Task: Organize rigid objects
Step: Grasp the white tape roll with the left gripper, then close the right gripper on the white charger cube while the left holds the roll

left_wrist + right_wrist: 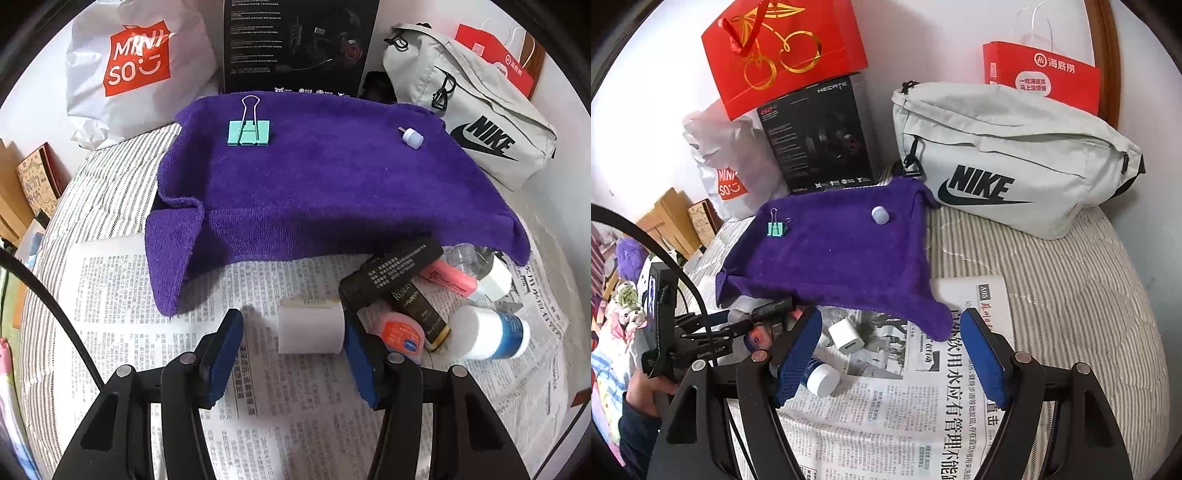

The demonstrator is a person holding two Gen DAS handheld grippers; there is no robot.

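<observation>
A purple towel lies spread over a raised base, with a green binder clip and a small lilac cap on it. My left gripper is open around a white cylinder on the newspaper; the right pad touches it and the left pad stands apart. To its right sit a black tube, an orange tin, a pink item and a white-capped blue bottle. My right gripper is open over the newspaper, with a white charger just inside its left finger.
Newspaper covers striped bedding. Behind the towel stand a white Miniso bag, a black headset box, a grey Nike bag and red paper bags. A person's hand shows at lower left.
</observation>
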